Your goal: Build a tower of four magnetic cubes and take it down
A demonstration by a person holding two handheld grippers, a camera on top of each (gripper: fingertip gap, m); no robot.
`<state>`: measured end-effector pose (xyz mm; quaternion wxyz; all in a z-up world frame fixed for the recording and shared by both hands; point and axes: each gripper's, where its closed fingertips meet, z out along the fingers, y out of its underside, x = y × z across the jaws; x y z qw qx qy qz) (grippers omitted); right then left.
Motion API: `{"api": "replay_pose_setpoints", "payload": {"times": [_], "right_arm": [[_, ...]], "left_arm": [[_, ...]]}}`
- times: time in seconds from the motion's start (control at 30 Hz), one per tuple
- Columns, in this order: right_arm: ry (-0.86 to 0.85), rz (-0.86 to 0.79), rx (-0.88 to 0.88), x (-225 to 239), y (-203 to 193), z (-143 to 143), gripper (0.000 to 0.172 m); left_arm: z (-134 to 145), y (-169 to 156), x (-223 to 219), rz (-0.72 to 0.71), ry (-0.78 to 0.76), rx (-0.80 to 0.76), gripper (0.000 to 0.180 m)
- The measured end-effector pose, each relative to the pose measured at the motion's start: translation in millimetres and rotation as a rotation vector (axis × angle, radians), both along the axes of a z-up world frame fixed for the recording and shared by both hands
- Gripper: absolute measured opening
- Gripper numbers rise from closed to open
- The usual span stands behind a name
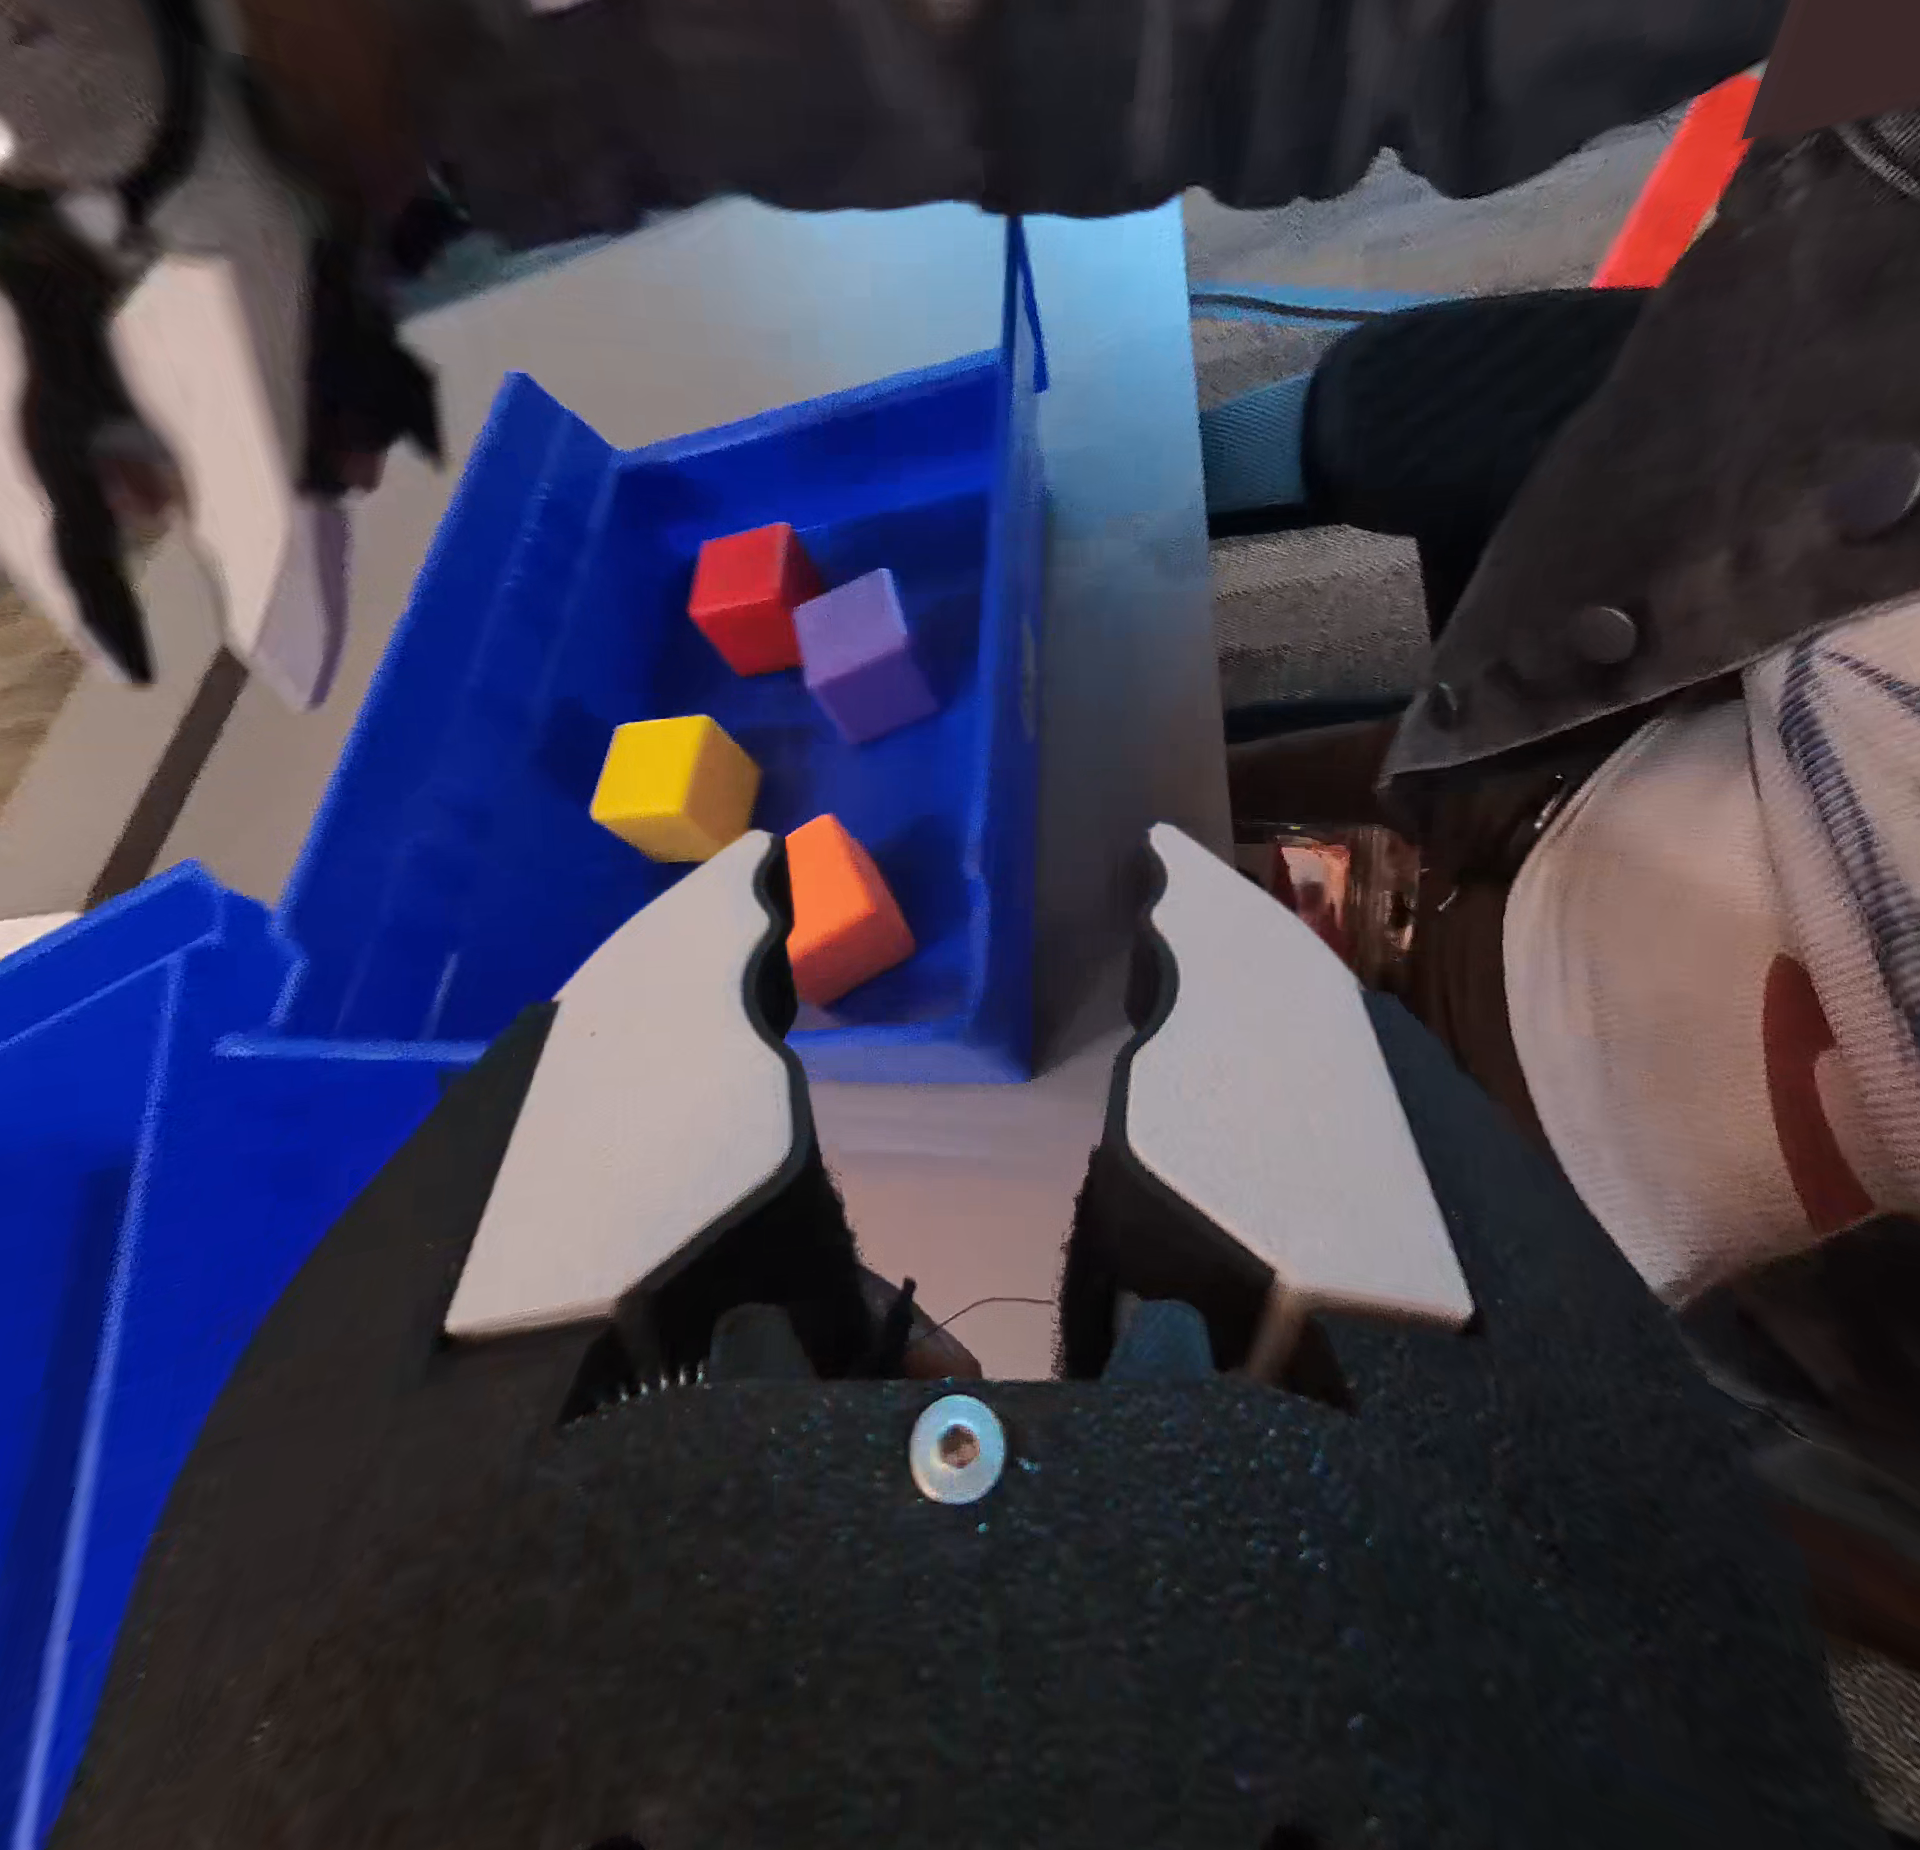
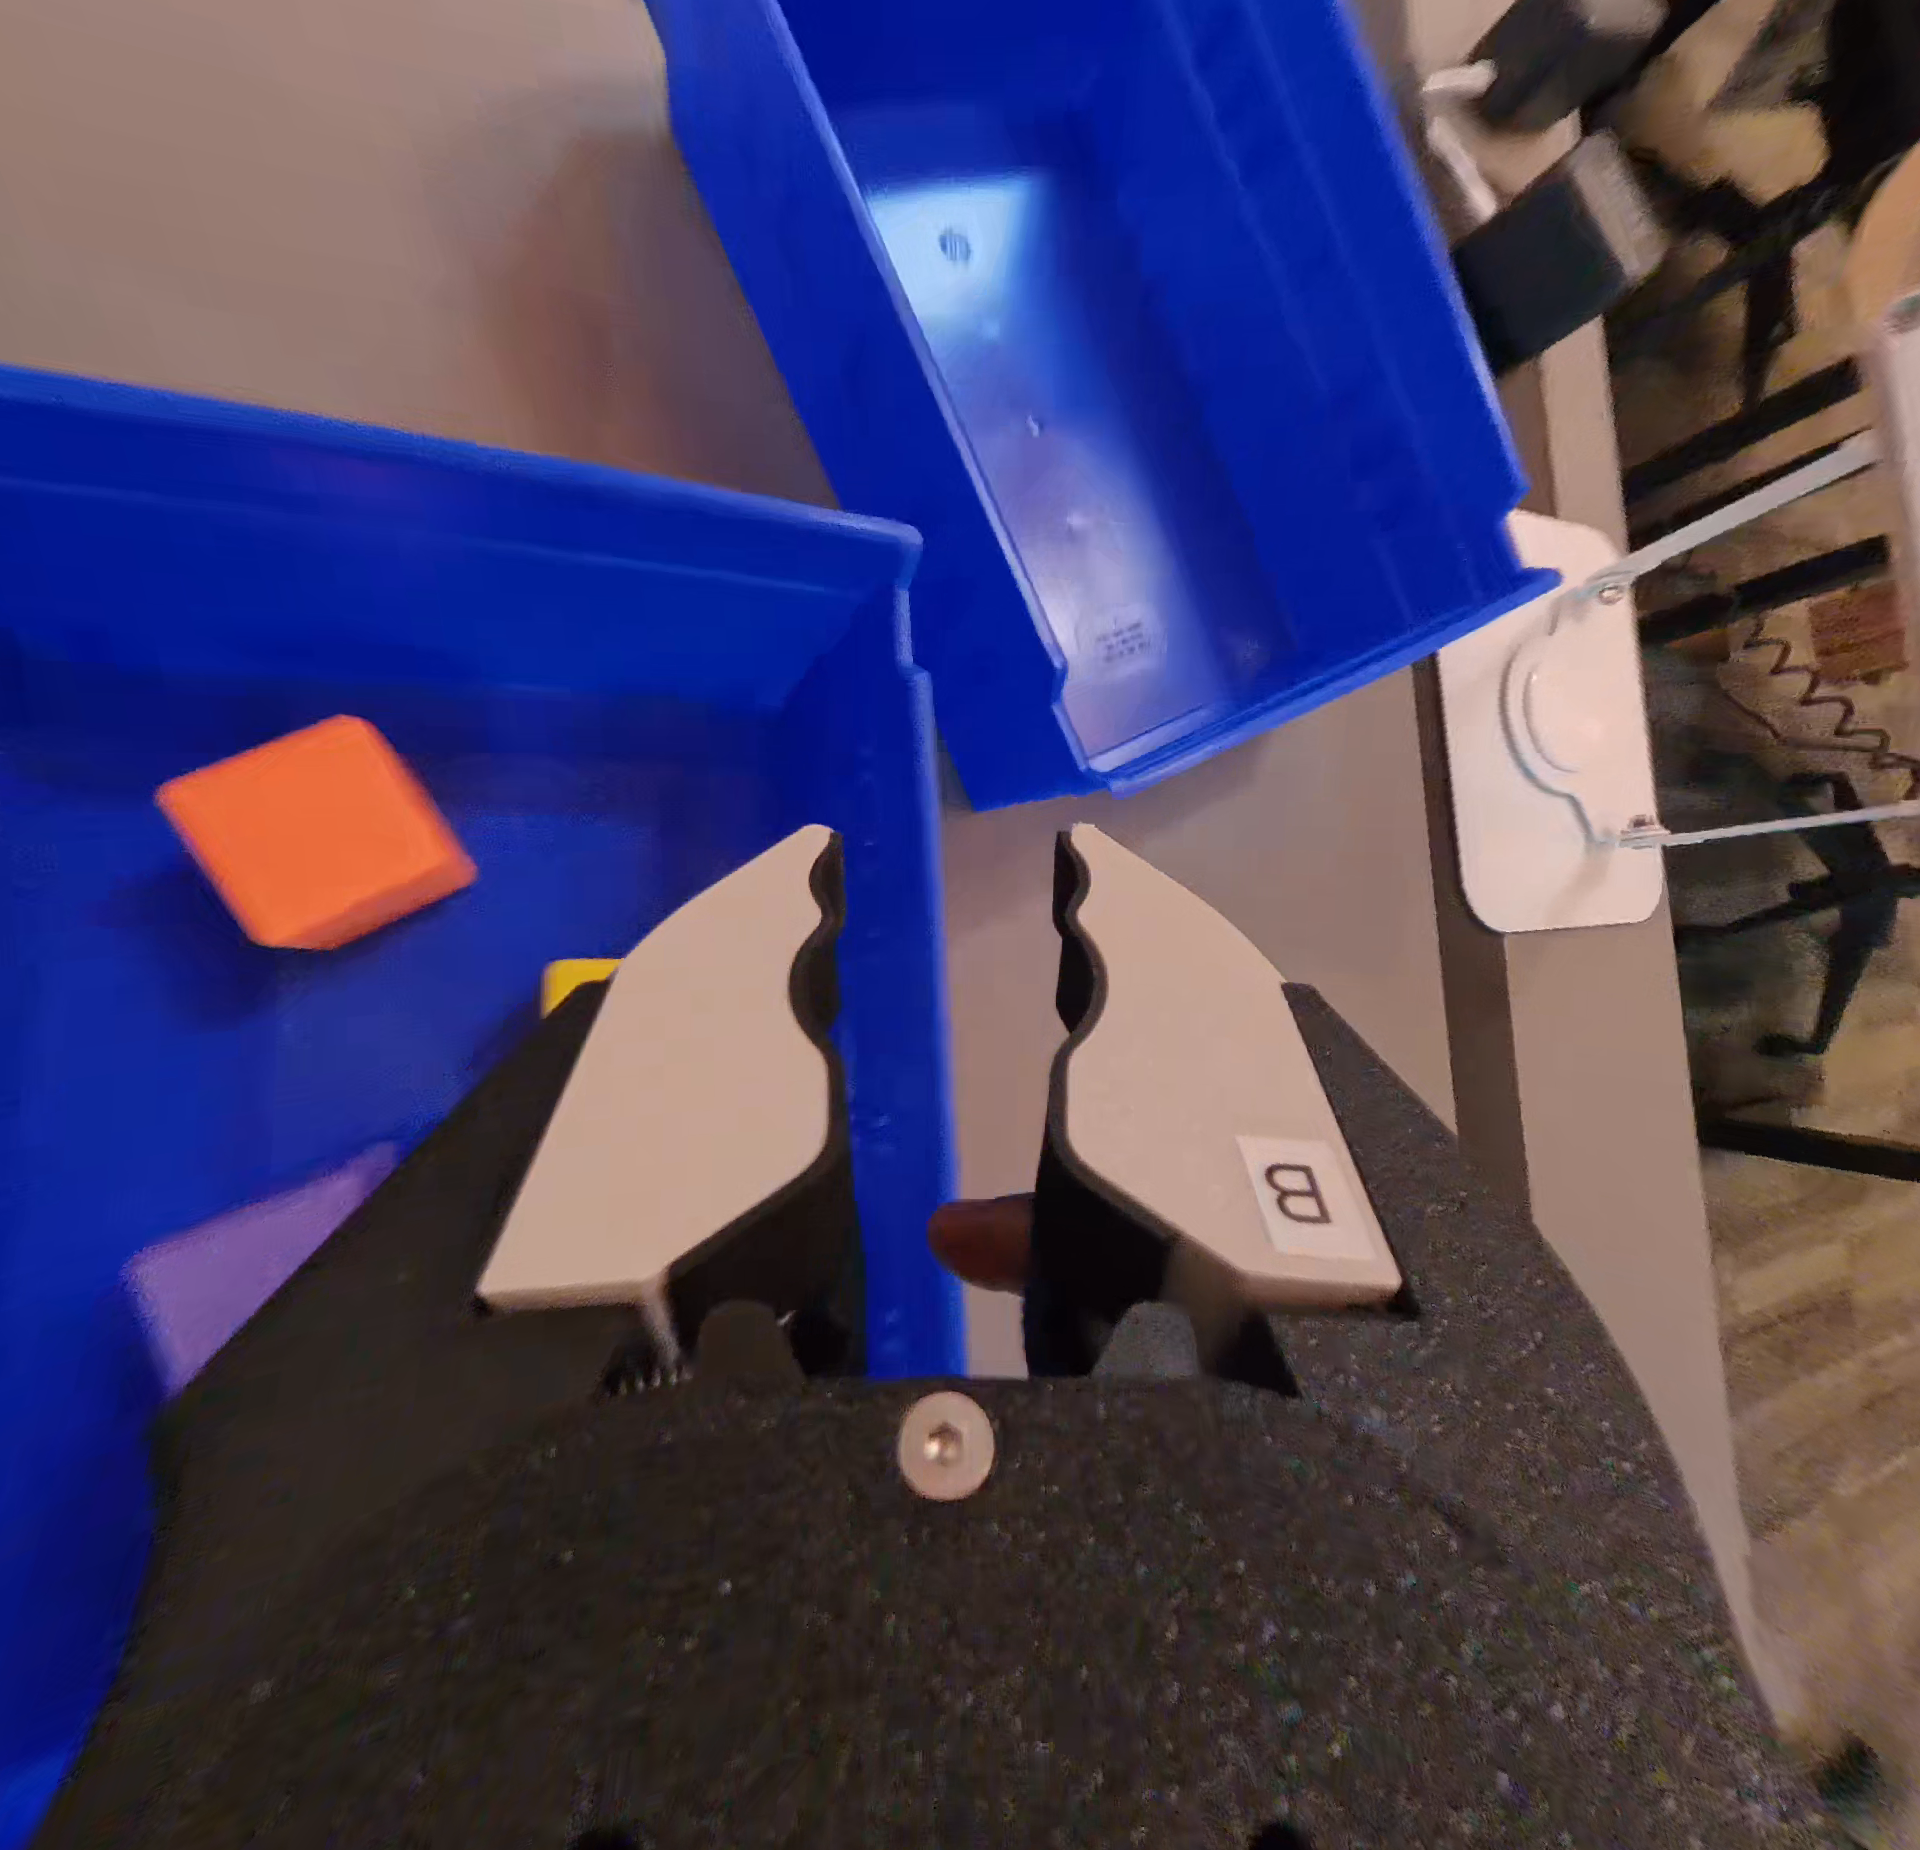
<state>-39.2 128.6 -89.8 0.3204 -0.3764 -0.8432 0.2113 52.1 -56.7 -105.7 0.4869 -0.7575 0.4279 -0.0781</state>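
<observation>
Pale grey tabletop (image 2: 312, 242) carries two blue bins; beyond its edge, dark furniture and a person's clothing form the blurred background. Bin with cubes (image 1: 468, 657): four loose magnetic cubes lie on its floor, none stacked. Red cube (image 1: 748, 595) and purple cube (image 1: 862, 652) touch each other at the far end; yellow cube (image 1: 675, 787) lies apart from them; orange cube (image 1: 842, 907) lies nearest the camera, tilted on an edge. Second blue bin (image 2: 1299, 398): empty, set at an angle just beside the first.

Left gripper (image 1: 961, 844): fingers spread apart and holding nothing, hovering over the near right corner of the bin, with the orange cube just beside the left finger (image 1: 675, 1021) but not between the pads. Right gripper (image 2: 940, 844): fingers also apart and empty, straddling the side wall of the bin with cubes, with no visible pressure on it.

Judged stage: tower not yet begun, or already taken down; the frames do not decide which.

Risks from this position:
- Closing the right fingers here would likely clamp the bin wall rather than a cube, dragging or tipping the bin.
- The tilted orange cube offers no flat pair of faces; a grasp on it may squeeze it out sideways.
- Magnetic attraction may snap a lifted cube onto a neighbour, especially the touching red and purple pair, so two could rise together.
- High bin walls limit finger approach near the corners.
</observation>
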Motion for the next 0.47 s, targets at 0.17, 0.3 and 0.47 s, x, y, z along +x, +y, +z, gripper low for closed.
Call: {"api": "replay_pose_setpoints", "payload": {"times": [0.17, 0.3, 0.47], "right_arm": [[-0.096, 0.021, 0.103, -43.4, 15.9, -26.7, 0.032], [-0.134, 0.034, 0.172, -58.9, 26.6, -37.0, 0.028], [-0.196, 0.055, 0.209, -65.1, 29.8, -51.0, 0.027]], "left_arm": [[-10.9, 6.2, -4.1, 0.029, 0.020, -0.048, 0.055], [-21.4, 3.1, -8.5, 0.016, 0.082, -0.088, 0.052], [-32.6, 1.2, -6.2, -0.034, 0.128, -0.132, 0.052]]}}
